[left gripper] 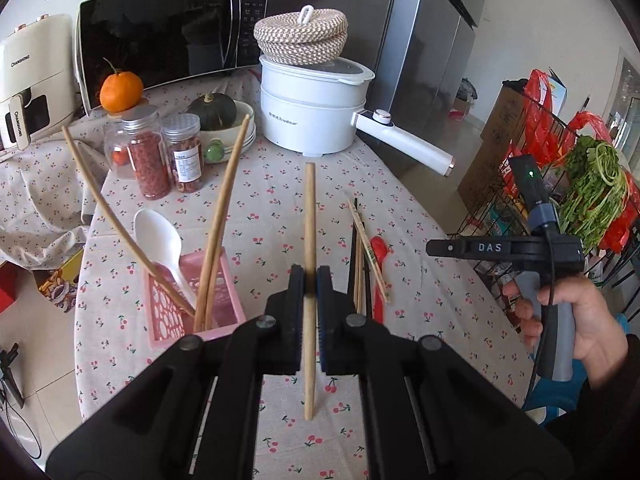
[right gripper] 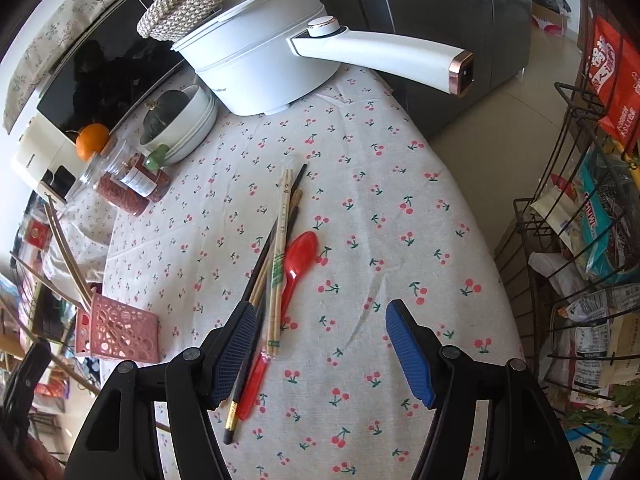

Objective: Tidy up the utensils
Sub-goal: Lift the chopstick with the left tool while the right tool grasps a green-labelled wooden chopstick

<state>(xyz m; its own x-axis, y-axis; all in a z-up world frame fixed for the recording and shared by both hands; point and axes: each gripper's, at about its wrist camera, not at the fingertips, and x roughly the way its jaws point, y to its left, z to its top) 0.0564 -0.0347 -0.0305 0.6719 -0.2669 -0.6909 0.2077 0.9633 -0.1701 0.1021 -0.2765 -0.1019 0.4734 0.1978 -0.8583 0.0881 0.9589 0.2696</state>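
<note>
The left gripper is clamping a wooden chopstick above the tablecloth, hiding its middle, while the right gripper is hovering wide open and empty, partly covering the loose chopsticks and red spoon.

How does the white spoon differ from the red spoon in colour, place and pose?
The white spoon stands tilted inside the pink holder, bowl up; the red spoon lies flat on the tablecloth beside loose chopsticks. The white bowl looks broader than the red one. Both look plastic.
</note>
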